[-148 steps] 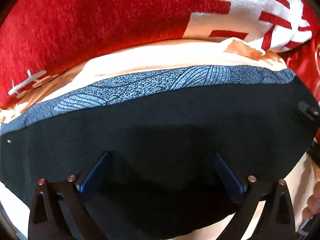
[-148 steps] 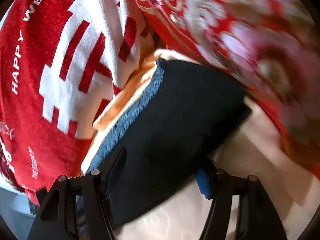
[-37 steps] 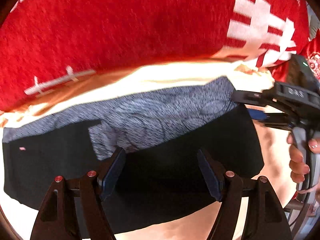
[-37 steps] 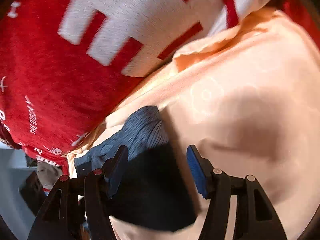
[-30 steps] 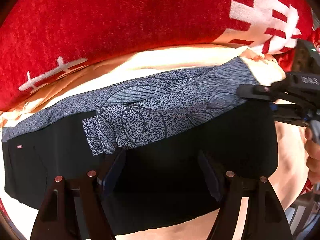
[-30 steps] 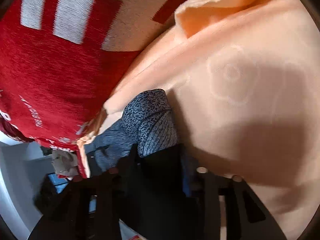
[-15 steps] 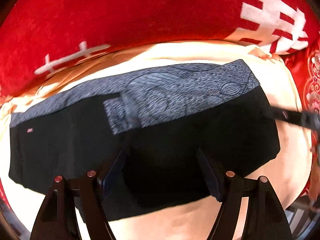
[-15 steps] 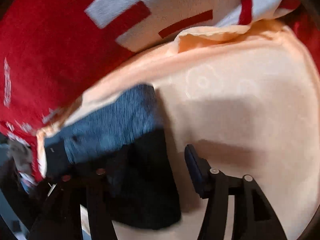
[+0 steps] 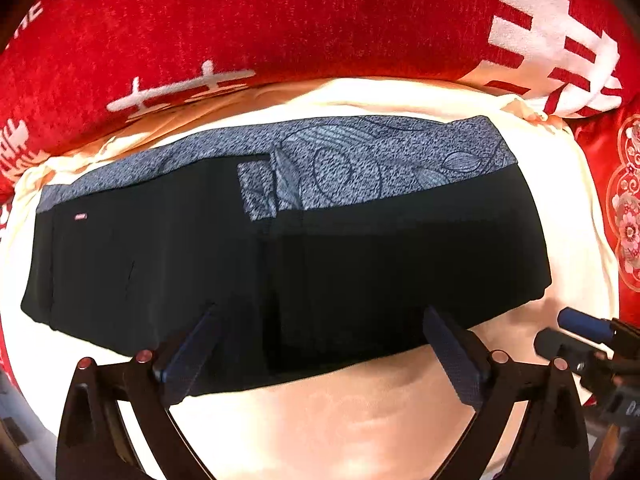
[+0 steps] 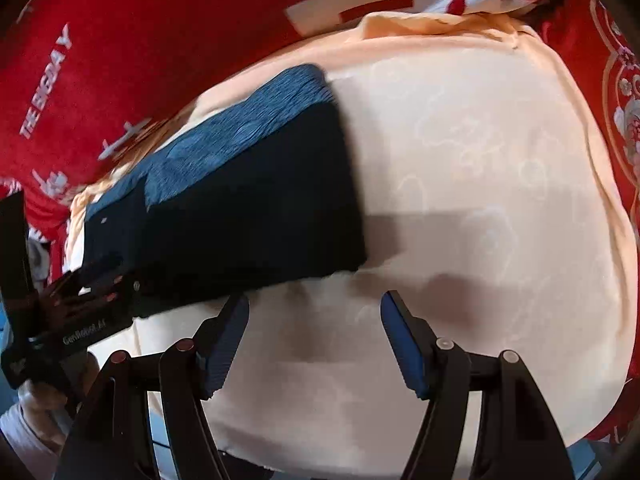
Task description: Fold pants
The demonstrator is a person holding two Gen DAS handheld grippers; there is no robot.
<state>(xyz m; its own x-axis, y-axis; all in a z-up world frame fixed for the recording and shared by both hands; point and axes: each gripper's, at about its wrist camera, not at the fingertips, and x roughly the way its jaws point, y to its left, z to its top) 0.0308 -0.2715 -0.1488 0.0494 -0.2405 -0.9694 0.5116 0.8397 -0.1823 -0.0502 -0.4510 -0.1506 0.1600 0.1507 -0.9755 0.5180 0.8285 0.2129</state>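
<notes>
The black pants (image 9: 360,264) with a grey patterned waistband (image 9: 360,160) lie flat on a cream sheet (image 9: 340,412). Their right half is folded over onto the left. My left gripper (image 9: 320,316) hovers over the near edge of the pants. Its jaws are opening wide and the pads press on nothing. In the right wrist view the pants (image 10: 248,208) lie to the upper left. My right gripper (image 10: 315,302) is just off their near right corner, above bare sheet. Its jaws are opening too, with nothing between them. It also shows at the left wrist view's right edge, as the right gripper (image 9: 576,332).
A red blanket with white lettering (image 9: 280,20) lies bunched along the far side of the sheet. A red embroidered cover (image 9: 628,220) borders the right. A wide stretch of cream sheet (image 10: 480,160) lies right of the pants. A hand holds the left gripper's handle (image 10: 44,396).
The right gripper let go of the folded-over end and drew back off the pants toward the near right. The left gripper's jaws spread wider and it lifted back a little.
</notes>
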